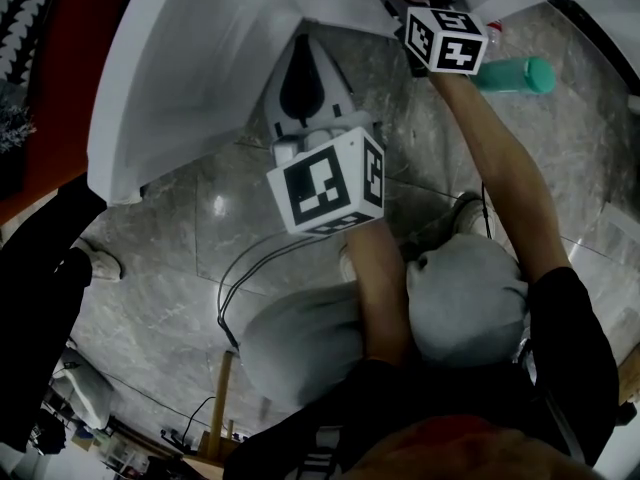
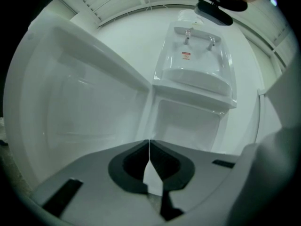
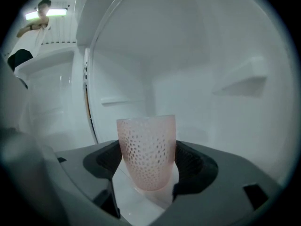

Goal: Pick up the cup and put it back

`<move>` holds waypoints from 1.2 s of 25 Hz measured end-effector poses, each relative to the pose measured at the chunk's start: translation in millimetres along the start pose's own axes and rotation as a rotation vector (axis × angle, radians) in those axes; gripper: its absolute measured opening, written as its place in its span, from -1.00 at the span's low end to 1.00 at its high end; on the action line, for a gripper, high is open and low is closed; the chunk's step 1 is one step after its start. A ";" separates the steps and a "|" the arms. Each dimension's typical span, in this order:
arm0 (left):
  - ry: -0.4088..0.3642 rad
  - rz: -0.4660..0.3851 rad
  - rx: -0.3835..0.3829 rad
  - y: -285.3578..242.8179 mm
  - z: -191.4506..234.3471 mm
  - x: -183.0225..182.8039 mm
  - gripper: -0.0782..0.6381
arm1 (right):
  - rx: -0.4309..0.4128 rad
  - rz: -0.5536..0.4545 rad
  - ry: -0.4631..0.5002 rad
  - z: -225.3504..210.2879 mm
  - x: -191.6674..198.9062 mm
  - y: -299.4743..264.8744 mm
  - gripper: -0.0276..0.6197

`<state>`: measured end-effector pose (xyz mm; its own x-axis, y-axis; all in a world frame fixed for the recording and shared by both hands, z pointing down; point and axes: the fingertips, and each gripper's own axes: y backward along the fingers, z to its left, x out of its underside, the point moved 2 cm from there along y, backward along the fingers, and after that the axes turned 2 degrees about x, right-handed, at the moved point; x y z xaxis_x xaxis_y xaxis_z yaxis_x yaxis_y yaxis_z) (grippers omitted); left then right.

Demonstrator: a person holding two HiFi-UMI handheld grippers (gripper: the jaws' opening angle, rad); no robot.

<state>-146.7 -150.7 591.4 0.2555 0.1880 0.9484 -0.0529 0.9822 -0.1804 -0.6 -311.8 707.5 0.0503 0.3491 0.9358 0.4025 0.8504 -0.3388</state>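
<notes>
While the right gripper (image 3: pixel 147 166) is pointing into the white refrigerator compartment (image 3: pixel 221 51), its pads are pressing on both sides of the pink dotted cup (image 3: pixel 146 145), which is standing upright between them. The left gripper (image 2: pixel 149 149) is facing a white door bin (image 2: pixel 197 81), its jaws meeting at the tips and gripping nothing.

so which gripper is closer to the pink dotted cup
Right. The right gripper holds the translucent pink dotted cup between its jaws; the left gripper, shut and empty, faces white fridge bins, no cup in its view.
</notes>
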 end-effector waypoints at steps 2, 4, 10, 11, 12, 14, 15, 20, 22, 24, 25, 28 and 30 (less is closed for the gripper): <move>0.002 0.000 0.003 -0.1 -0.9 0.2 -0.74 | 0.002 0.010 -0.004 -2.4 4.8 0.8 0.19; 0.001 0.001 0.003 -0.2 -1.1 0.6 -0.74 | -0.004 0.008 -0.011 -3.2 7.5 2.2 0.19; 0.007 0.003 -0.004 0.8 0.6 0.6 -0.74 | -0.015 0.052 0.014 -0.4 19.0 1.6 0.19; 0.009 0.001 -0.003 1.1 0.4 0.1 -0.74 | -0.010 0.066 0.017 -0.4 21.6 0.7 0.18; 0.009 0.000 -0.001 1.2 0.1 -0.5 -0.74 | -0.005 0.074 0.015 -0.6 23.2 -0.2 0.18; 0.007 -0.001 0.000 1.3 -0.1 -0.9 -0.74 | -0.001 0.082 0.013 -0.6 24.4 -1.5 0.18; 0.006 -0.001 -0.001 1.5 0.4 -0.7 -0.74 | -0.004 0.080 0.012 -0.2 24.3 -1.1 0.18; 0.020 0.002 -0.005 1.8 3.3 0.5 -0.74 | -0.025 0.042 -0.039 4.2 20.2 9.2 0.25; 0.021 0.004 -0.003 0.7 2.9 1.3 -0.74 | -0.028 0.030 -0.050 5.7 17.6 14.4 0.25; 0.021 0.007 -0.002 0.0 3.0 2.7 -0.74 | -0.044 0.012 -0.067 7.6 14.9 23.7 0.25; 0.023 0.008 -0.002 -0.2 3.3 3.5 -0.74 | -0.054 0.002 -0.072 8.8 13.7 30.0 0.25; 0.030 0.011 0.004 -1.4 3.1 5.0 -0.74 | -0.091 -0.036 -0.088 11.7 7.8 52.1 0.25; 0.024 0.013 0.007 -1.3 2.8 4.7 -0.74 | -0.135 -0.077 -0.107 16.5 -0.2 67.3 0.25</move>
<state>-148.2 -151.0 596.8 0.2776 0.2013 0.9394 -0.0632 0.9795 -0.1912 11.4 -248.1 683.0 -0.0795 0.3312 0.9402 0.5207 0.8181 -0.2442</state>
